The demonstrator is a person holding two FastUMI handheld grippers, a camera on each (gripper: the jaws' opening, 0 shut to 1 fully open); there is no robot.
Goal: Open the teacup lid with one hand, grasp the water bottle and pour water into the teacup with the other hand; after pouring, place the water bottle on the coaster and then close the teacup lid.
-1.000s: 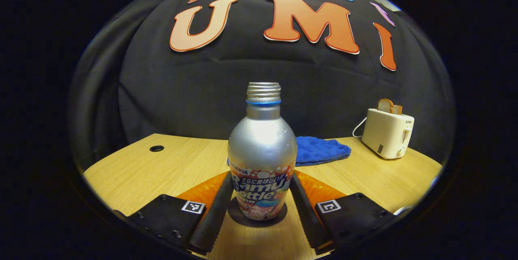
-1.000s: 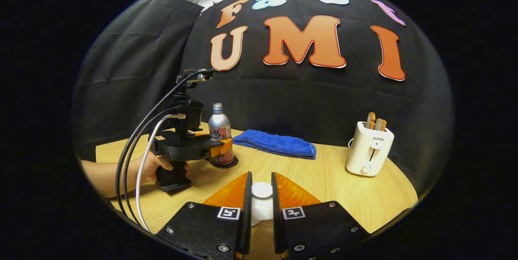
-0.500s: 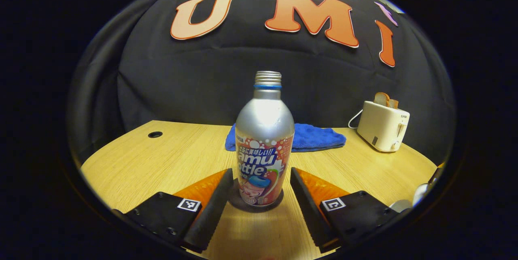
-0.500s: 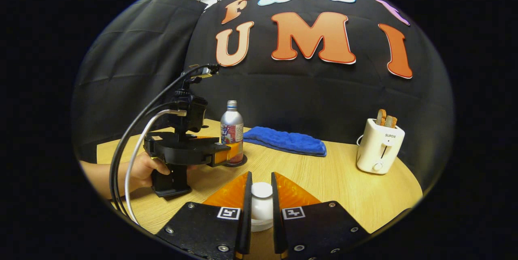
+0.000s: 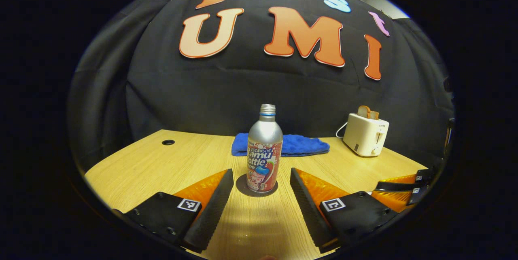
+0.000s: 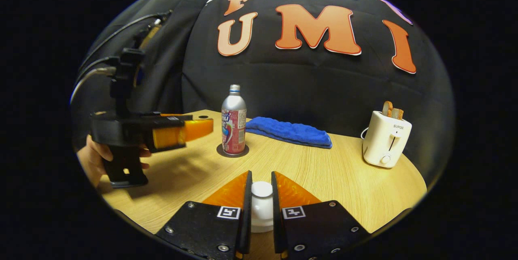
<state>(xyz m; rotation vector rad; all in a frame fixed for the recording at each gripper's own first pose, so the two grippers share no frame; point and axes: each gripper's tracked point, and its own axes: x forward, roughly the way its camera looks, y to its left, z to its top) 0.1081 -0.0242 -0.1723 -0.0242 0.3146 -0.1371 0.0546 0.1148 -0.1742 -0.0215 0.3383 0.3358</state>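
A silver water bottle (image 5: 265, 151) with a printed label stands upright on a dark round coaster (image 5: 256, 189), uncapped. My left gripper (image 5: 261, 172) is open, its fingertips short of the bottle and apart from it. In the right gripper view the bottle (image 6: 234, 120) and coaster (image 6: 232, 153) lie at mid-table, with the left gripper (image 6: 204, 127) held by a hand (image 6: 91, 159) to their left. My right gripper (image 6: 261, 175) is shut on the white teacup lid (image 6: 262, 195). The fingers hide what is under the lid.
A blue cloth (image 5: 299, 146) lies behind the bottle, and a cream toaster (image 5: 365, 134) with bread slices stands at the back right. The wooden table (image 5: 162, 167) has a cable hole (image 5: 168, 142) at its back left. The right gripper (image 5: 404, 189) shows at the right edge.
My left gripper opened, let go of the bottle and drew back towards the table's near side. The bottle stays on the coaster. My right gripper keeps its hold on the lid.
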